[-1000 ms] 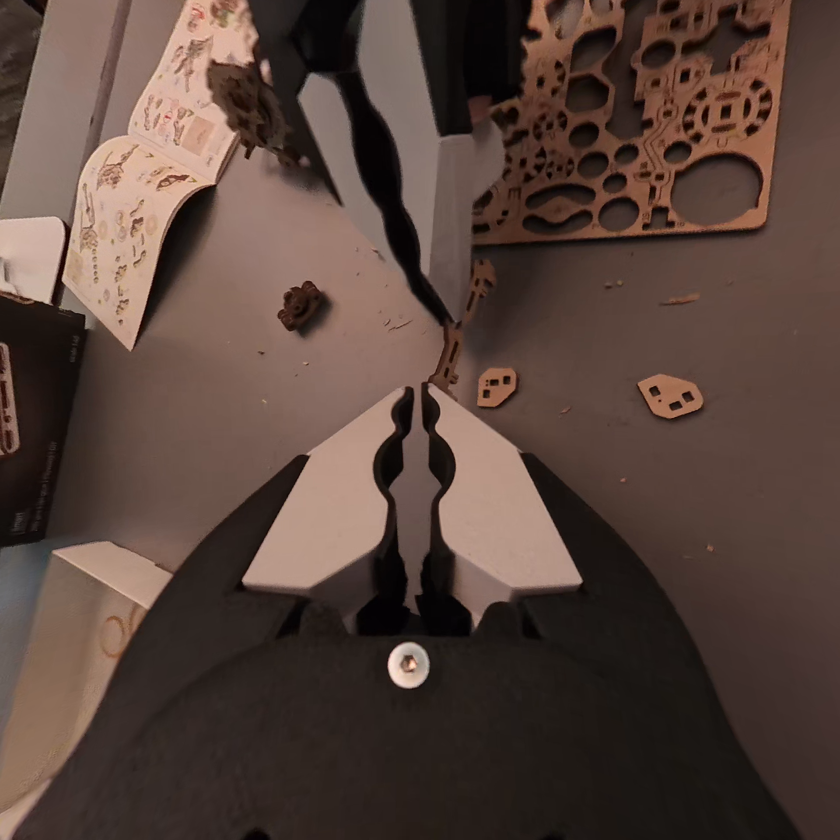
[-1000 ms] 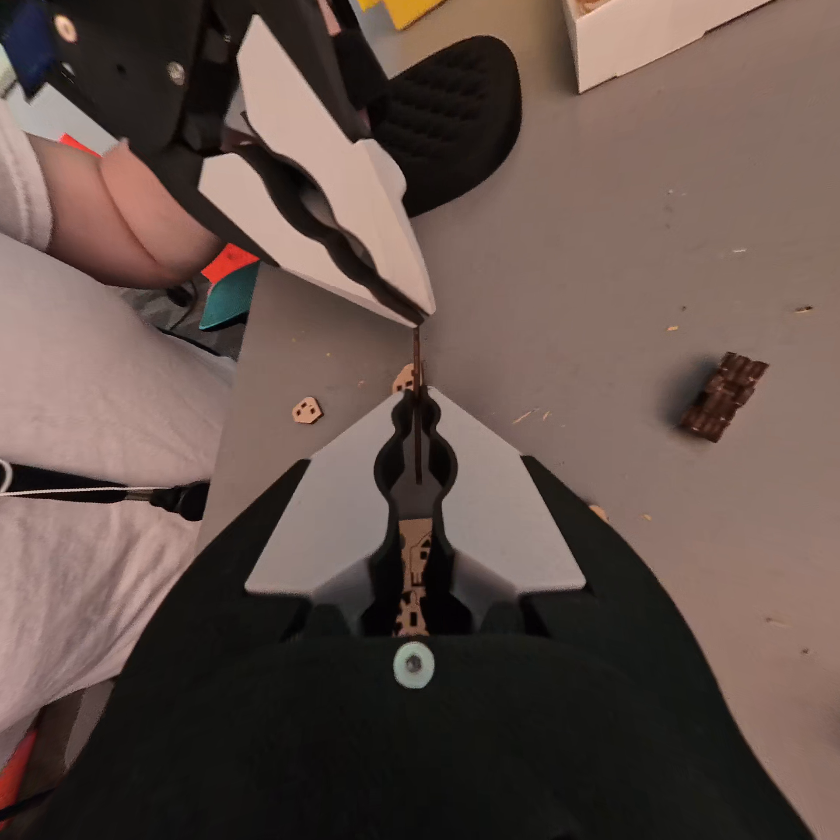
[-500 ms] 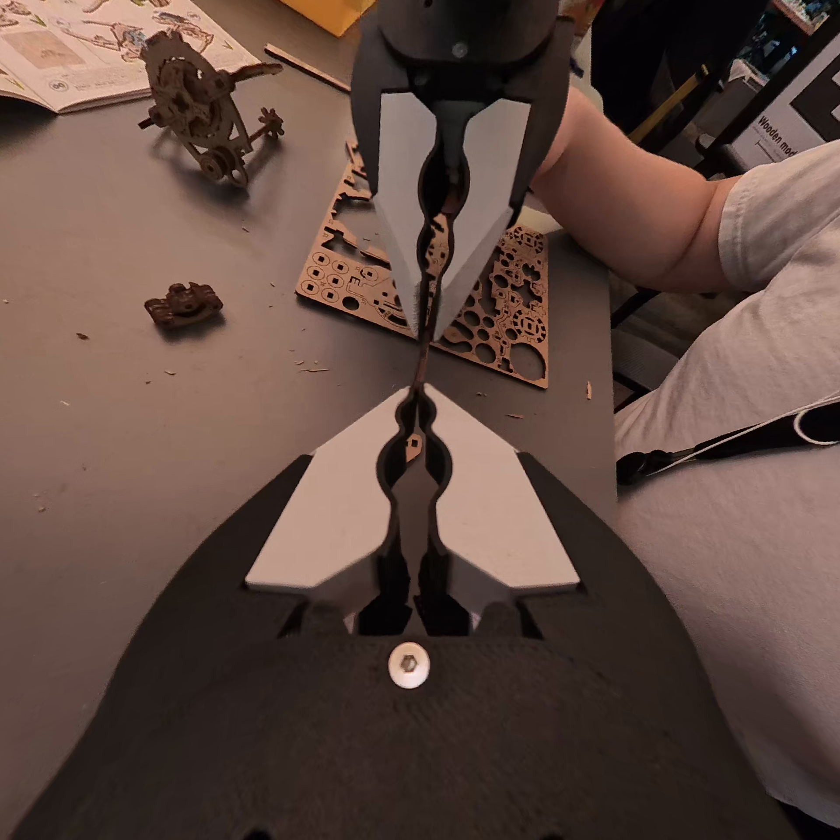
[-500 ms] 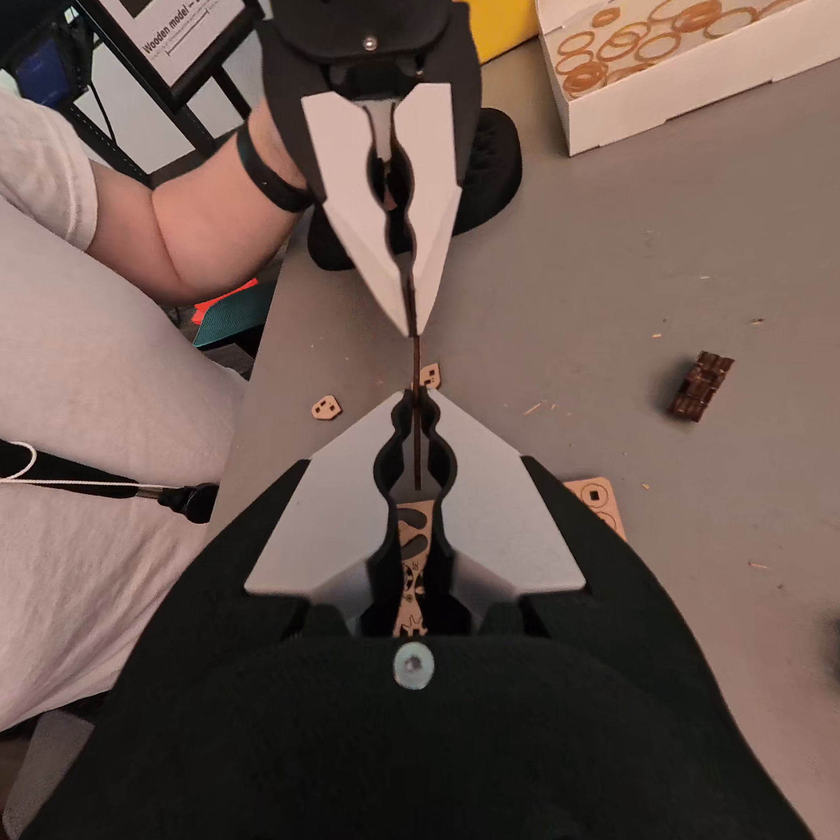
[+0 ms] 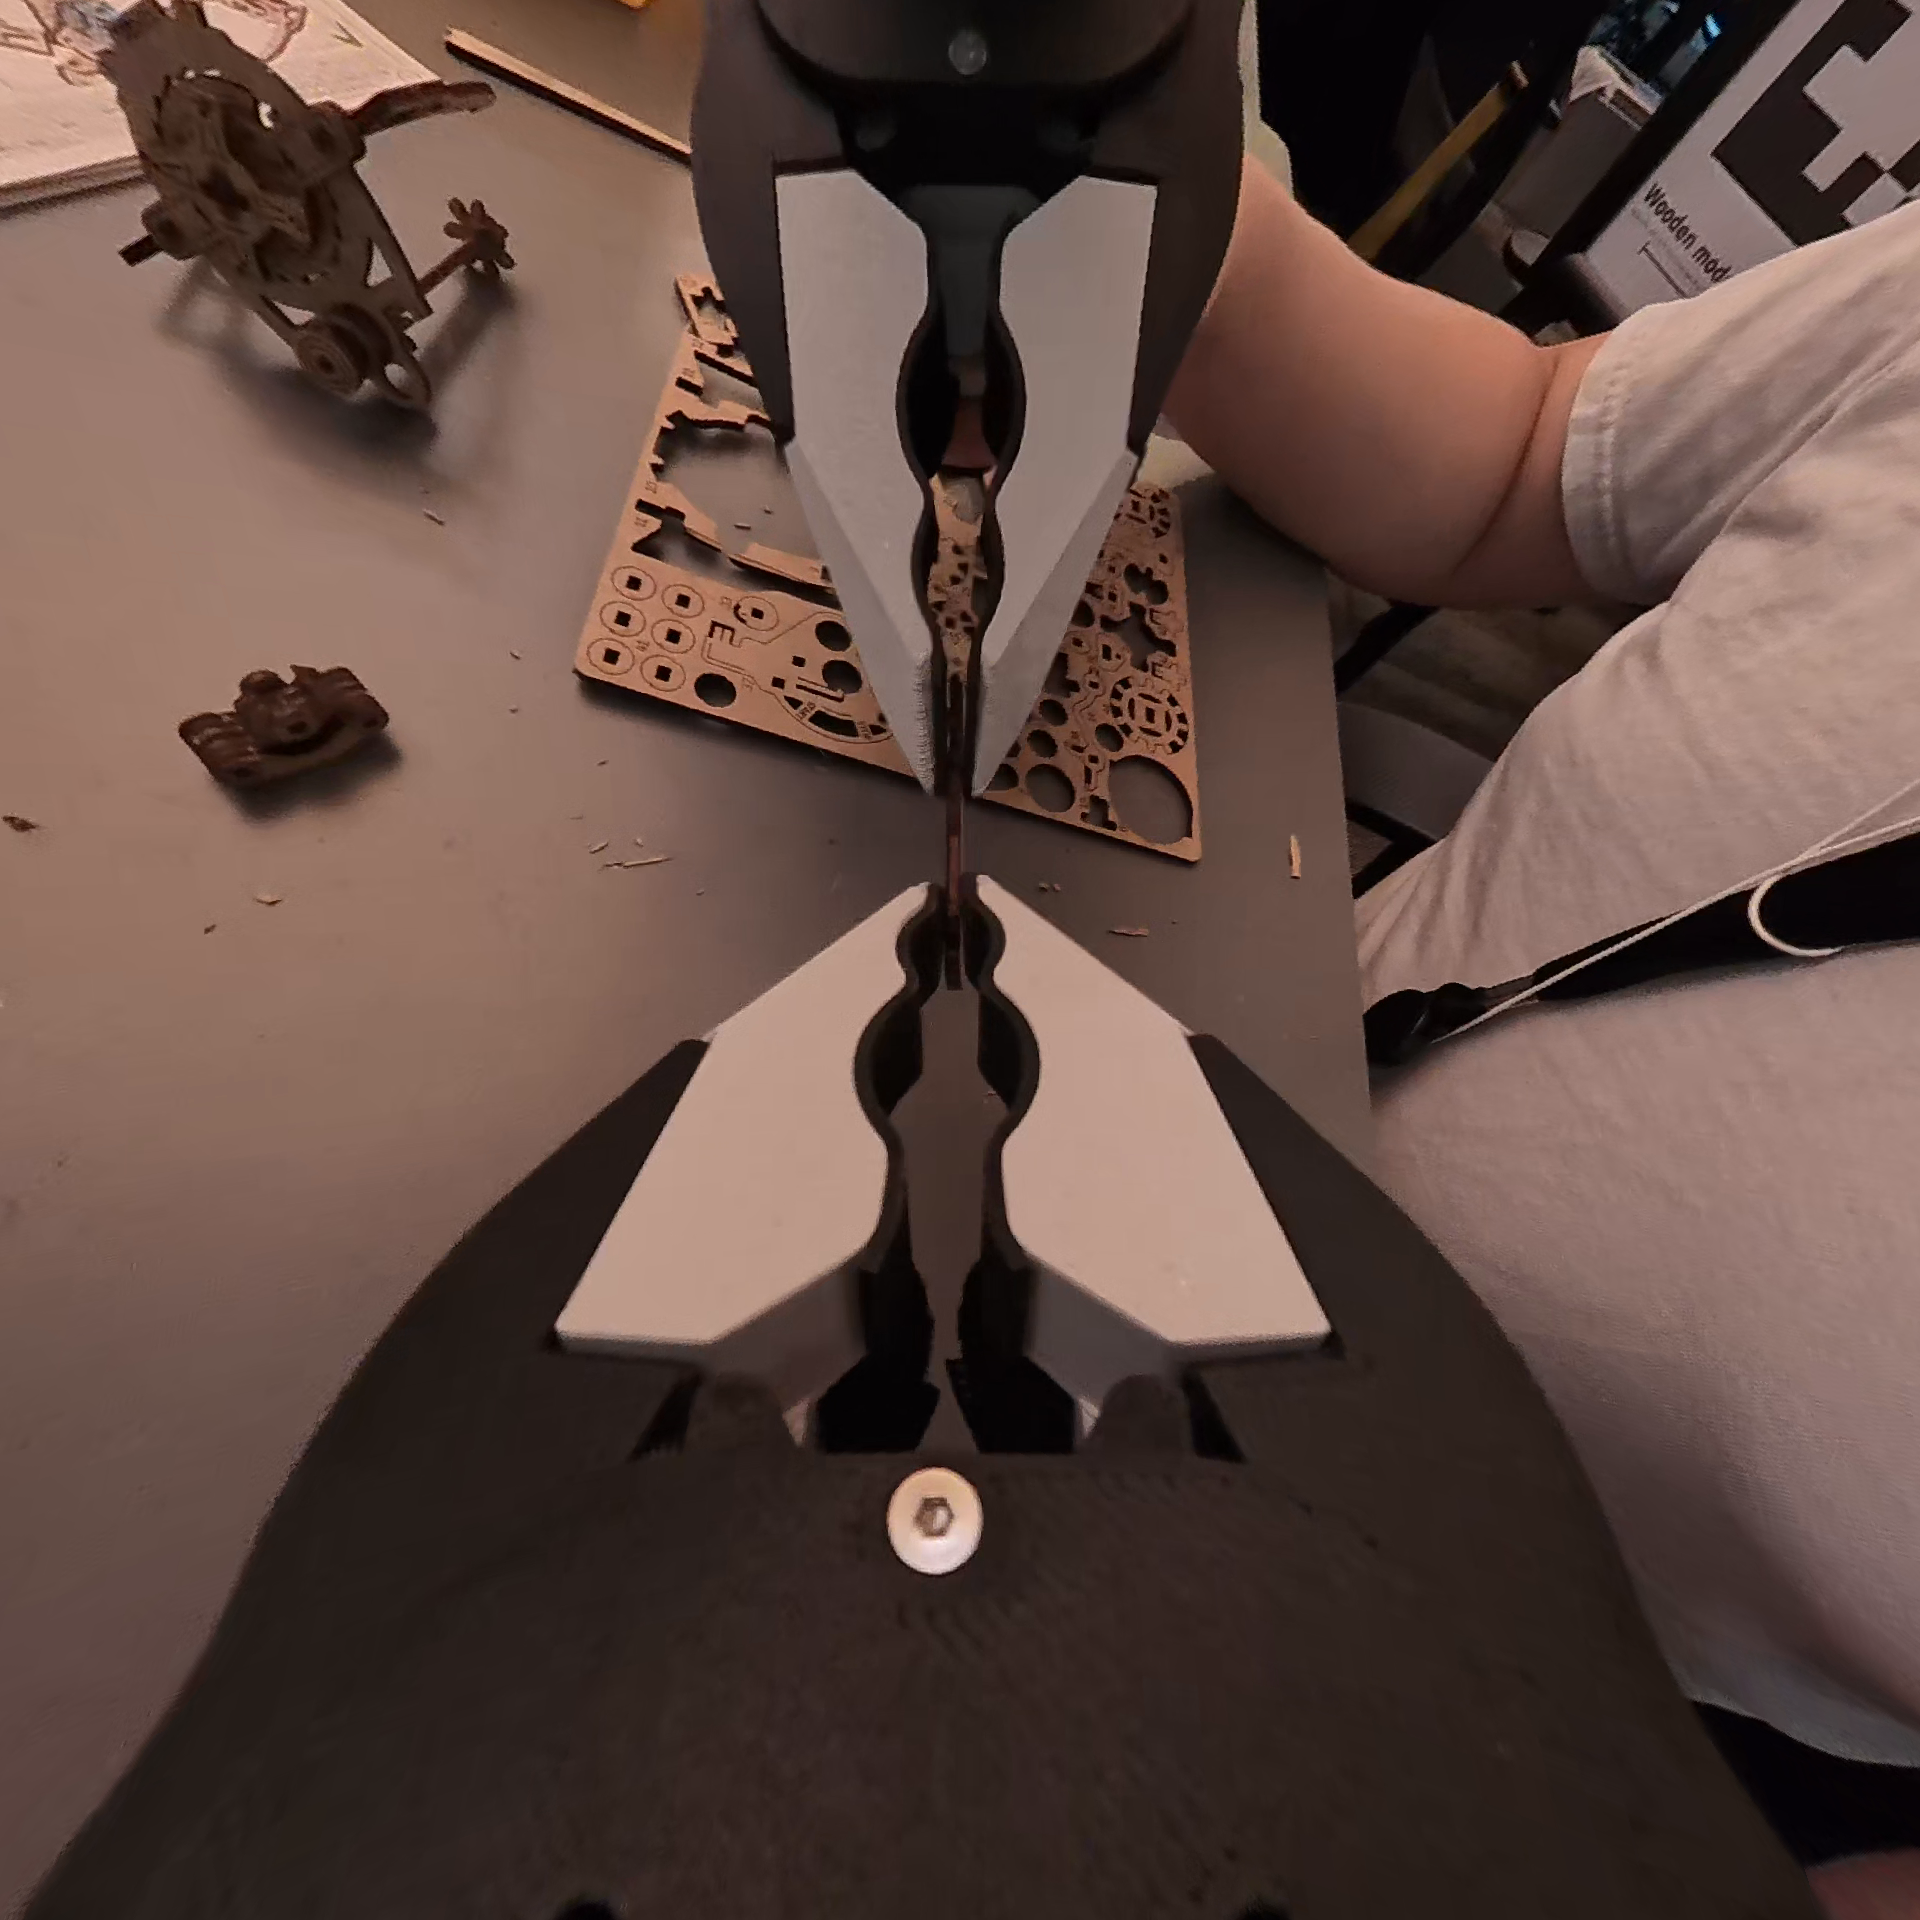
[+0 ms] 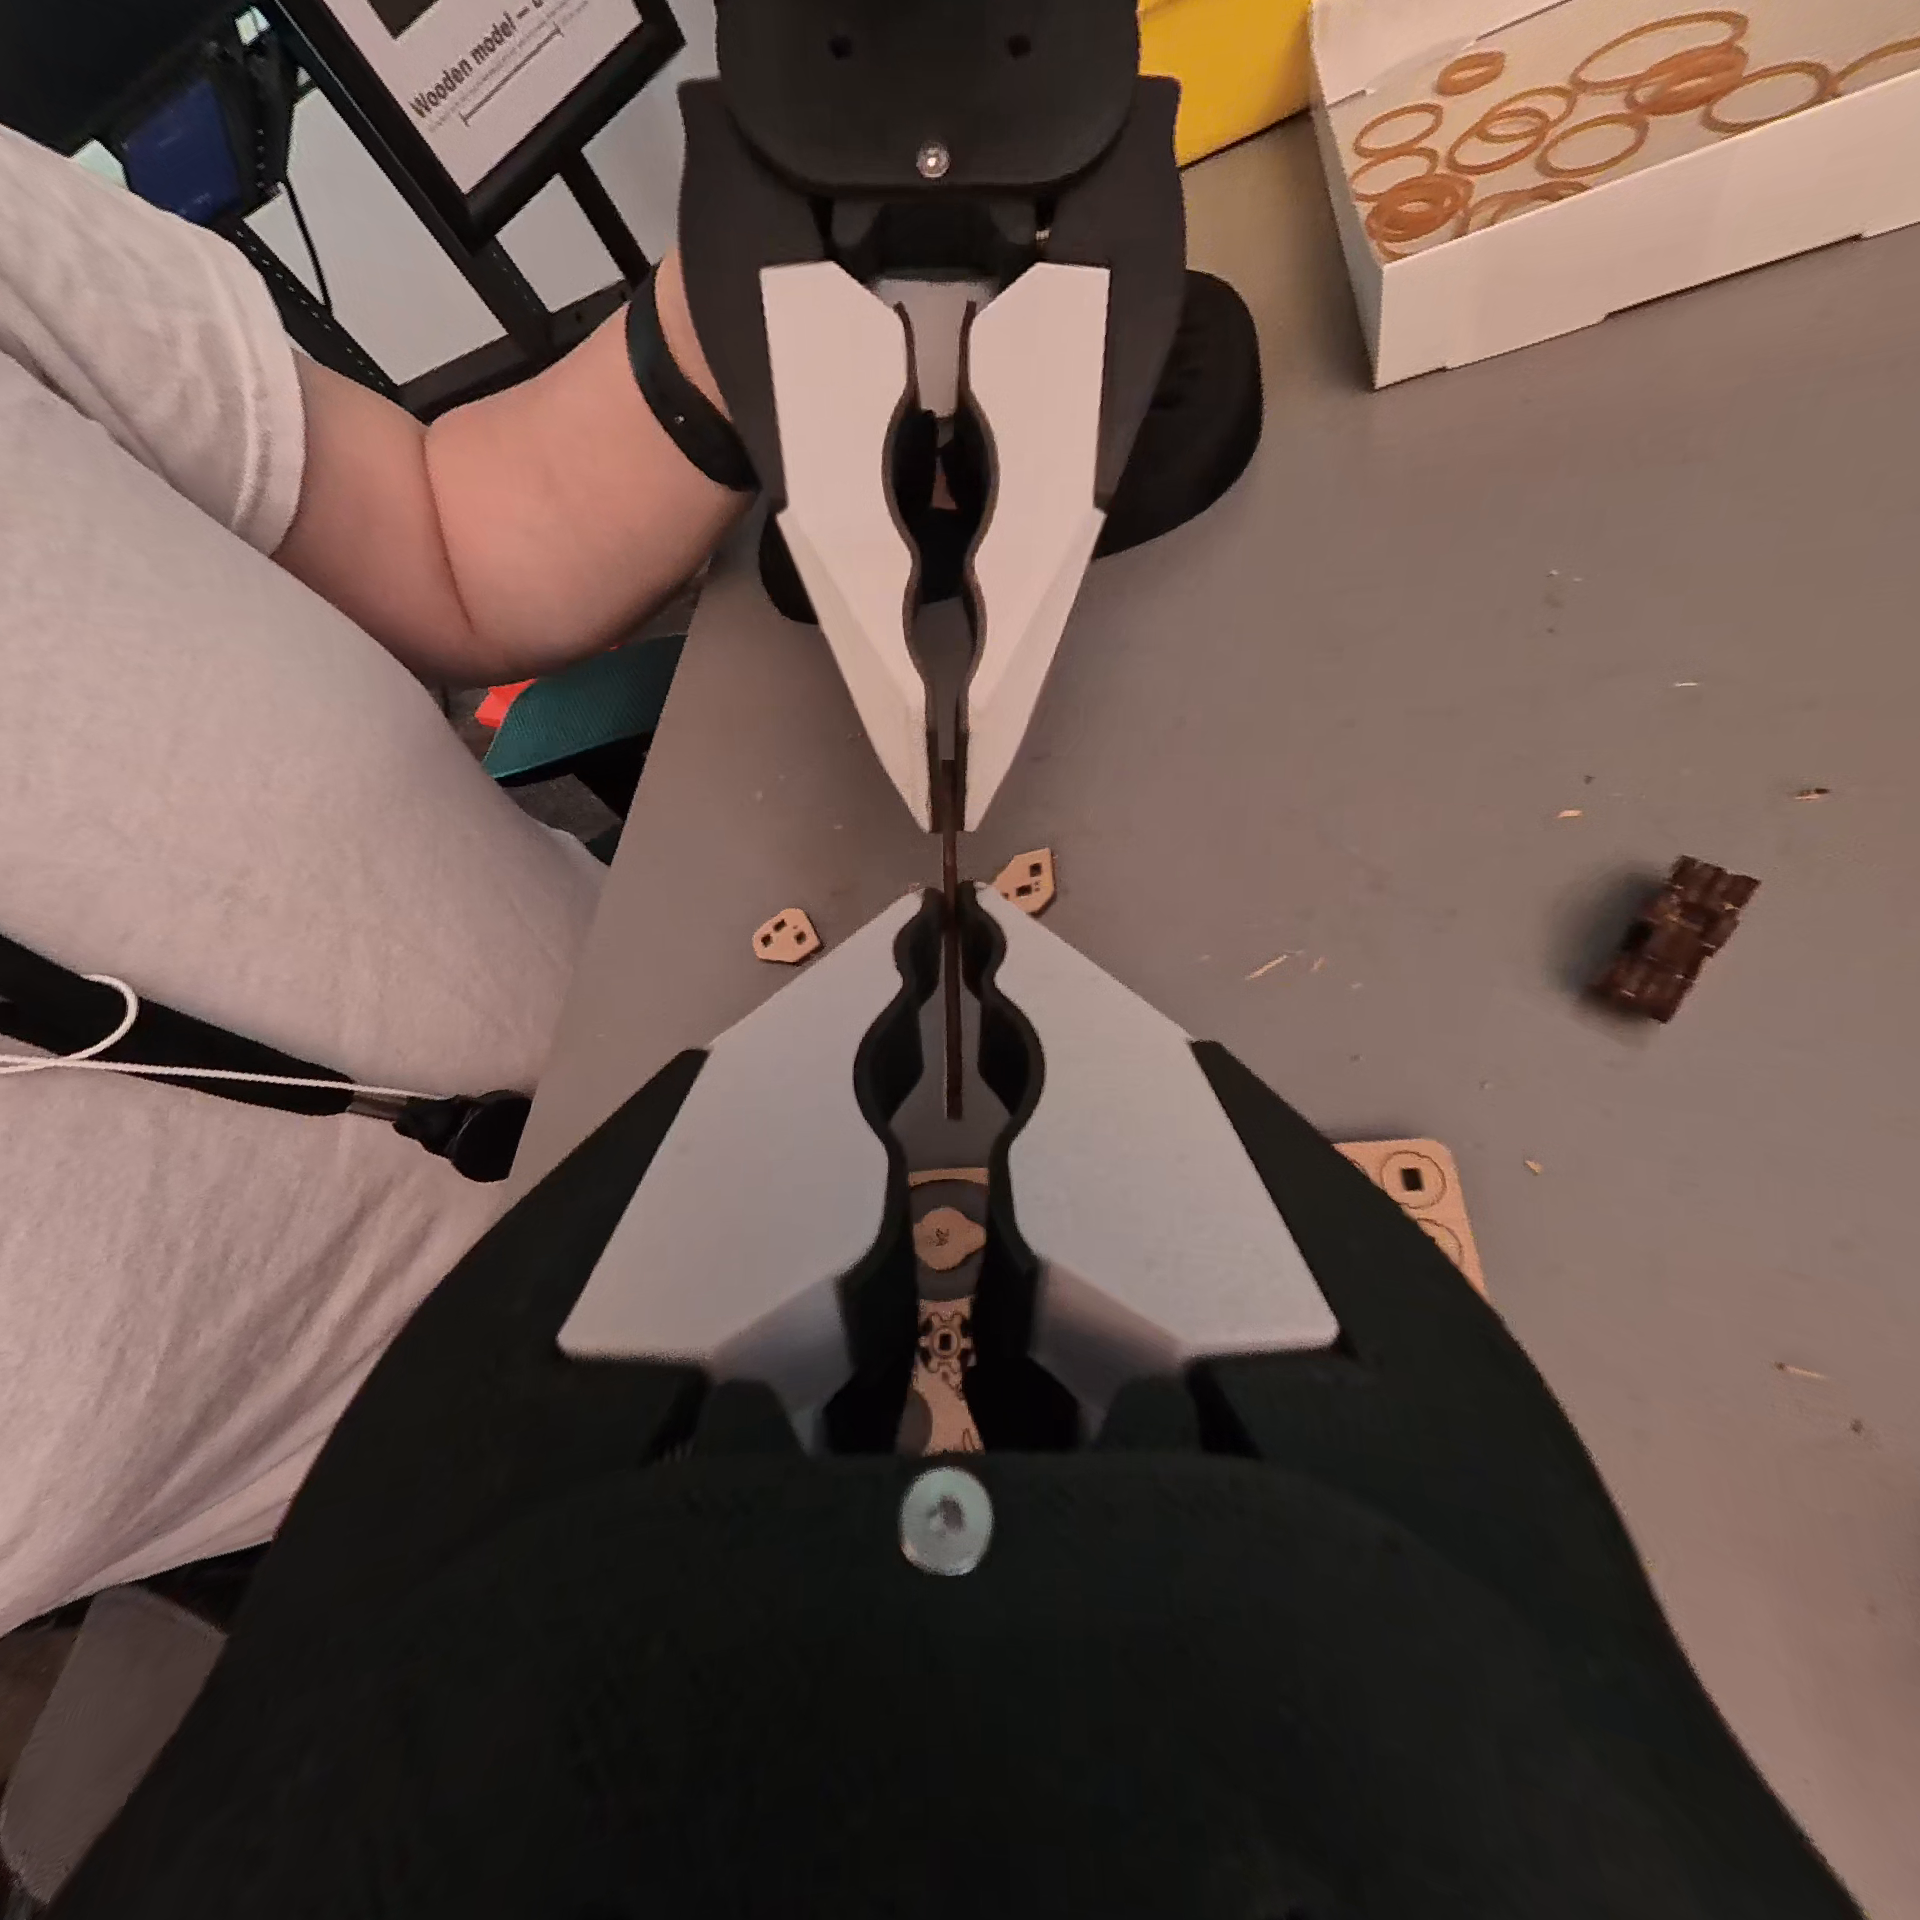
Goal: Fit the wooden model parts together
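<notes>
My two grippers face each other tip to tip above the grey table [image 5: 312, 1039]. A thin dark wooden part [image 5: 952, 842], seen edge-on, spans the small gap between them. My left gripper [image 5: 951, 896] is shut on one end of it. My right gripper [image 6: 948, 896] is shut on the other end, and the part [image 6: 948, 862] runs back between its fingers. The right gripper also shows in the left wrist view [image 5: 951, 779], and the left gripper in the right wrist view [image 6: 945, 821]. Whether this is one part or two joined ones cannot be told.
A tan cut-out parts sheet [image 5: 727, 644] lies under the right gripper. A partly built wooden model [image 5: 270, 208] and a small dark assembly [image 5: 281, 722] sit to the left. Two small tan pieces [image 6: 787, 935] lie by the table edge. A white box of rings [image 6: 1558, 156] stands at the back right. Only a small space, under 4 cm, lies between the two pairs of fingers. From either gripper's tips it is about 20 cm to the partly built wooden model [image 5: 270, 208].
Both grippers have swung up from pointing down at the table to facing each other in line. They have since drawn closer, still holding the thin part.
</notes>
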A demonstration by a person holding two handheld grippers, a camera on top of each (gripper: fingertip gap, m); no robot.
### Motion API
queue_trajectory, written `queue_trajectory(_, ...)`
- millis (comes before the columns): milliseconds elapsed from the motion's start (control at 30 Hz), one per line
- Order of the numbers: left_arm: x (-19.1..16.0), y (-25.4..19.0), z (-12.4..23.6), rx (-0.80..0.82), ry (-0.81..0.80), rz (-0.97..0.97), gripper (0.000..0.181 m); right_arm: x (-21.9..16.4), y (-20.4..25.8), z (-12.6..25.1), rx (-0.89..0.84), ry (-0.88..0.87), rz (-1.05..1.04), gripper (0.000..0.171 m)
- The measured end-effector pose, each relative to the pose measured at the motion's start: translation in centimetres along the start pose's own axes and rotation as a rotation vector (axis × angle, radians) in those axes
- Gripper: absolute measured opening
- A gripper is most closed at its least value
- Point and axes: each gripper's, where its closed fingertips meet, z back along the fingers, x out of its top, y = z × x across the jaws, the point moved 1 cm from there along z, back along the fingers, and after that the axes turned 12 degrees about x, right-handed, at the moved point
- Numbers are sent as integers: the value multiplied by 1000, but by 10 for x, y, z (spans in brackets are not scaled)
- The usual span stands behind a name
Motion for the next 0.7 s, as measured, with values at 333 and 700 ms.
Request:
queue_trajectory(333, -4, -8, -5, -20, 28, -33, 1, -14, 5, -6, -12, 122, 4, 1)
queue_trajectory(700, -33, 25, 9, 153, 189, -250, 28, 14, -4, 80, -237, -89, 13, 1)
